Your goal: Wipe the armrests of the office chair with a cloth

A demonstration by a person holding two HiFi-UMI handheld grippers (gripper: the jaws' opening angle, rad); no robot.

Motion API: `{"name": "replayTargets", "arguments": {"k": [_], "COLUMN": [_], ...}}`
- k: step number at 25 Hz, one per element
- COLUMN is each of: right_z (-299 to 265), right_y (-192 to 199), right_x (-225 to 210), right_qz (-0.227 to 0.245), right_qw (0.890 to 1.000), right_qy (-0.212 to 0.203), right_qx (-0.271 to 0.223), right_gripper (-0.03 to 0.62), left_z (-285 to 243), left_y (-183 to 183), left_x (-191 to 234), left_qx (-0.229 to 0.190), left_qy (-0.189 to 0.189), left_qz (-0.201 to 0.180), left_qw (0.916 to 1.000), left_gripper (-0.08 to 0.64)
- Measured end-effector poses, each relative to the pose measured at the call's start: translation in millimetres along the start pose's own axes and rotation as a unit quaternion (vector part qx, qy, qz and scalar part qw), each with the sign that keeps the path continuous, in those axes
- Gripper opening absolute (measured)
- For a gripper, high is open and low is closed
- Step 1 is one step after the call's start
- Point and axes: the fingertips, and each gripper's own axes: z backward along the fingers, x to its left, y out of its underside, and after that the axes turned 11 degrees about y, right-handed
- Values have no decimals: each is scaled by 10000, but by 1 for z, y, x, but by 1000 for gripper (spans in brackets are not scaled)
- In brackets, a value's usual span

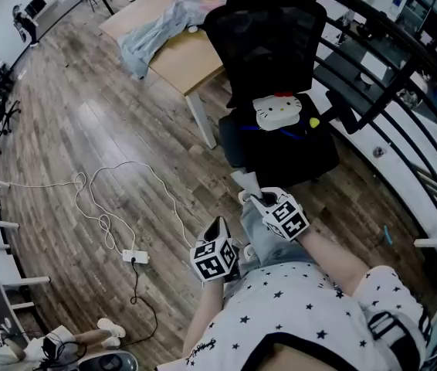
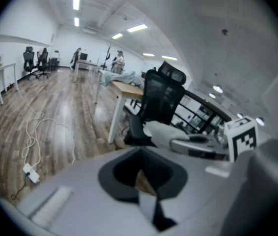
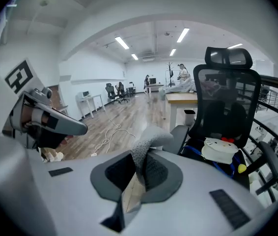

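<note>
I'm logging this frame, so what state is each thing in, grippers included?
right gripper: shut on the grey cloth.
left gripper: shut, nothing in it.
grey cloth: bunched, pinched at one end.
office chair: upright, nobody seated.
cat-face cushion: lying on the seat against the backrest.
power strip: on the floor, white cable looped loosely.
blue-grey fabric: crumpled on the desk, draped over its edge.

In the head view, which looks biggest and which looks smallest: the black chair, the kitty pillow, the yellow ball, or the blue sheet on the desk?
Largest to smallest, as they look:
1. black chair
2. blue sheet, though it lies farther off, so it looks smaller than it is
3. kitty pillow
4. yellow ball
</note>
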Motion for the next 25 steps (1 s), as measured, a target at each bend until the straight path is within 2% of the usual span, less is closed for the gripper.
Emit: {"name": "replayTargets", "arguments": {"k": [8,13,19,25], "right_z": [43,68,85,101], "right_y": [-4,0,4,-4], "right_x": [5,-5,-32,-74], "right_qz": [-272,-482,-650,-636], "right_qw": [9991,9973,9946,9929], "right_qy": [145,373,633,717], "right_qx": [-301,-406,-495,-711], "right_gripper": [28,28,28,28], "left_z": [12,5,-11,-35], "left_y": [20,24,13,6], "left_x": [-17,-37,-58,-80], "left_qx": [85,177,193,135], "left_qy": [147,367,564,522], "left_qz": [-47,-233,-460,-516], "left_qw": [9998,9989,9972,9972], "left_gripper": [6,6,6,6]}}
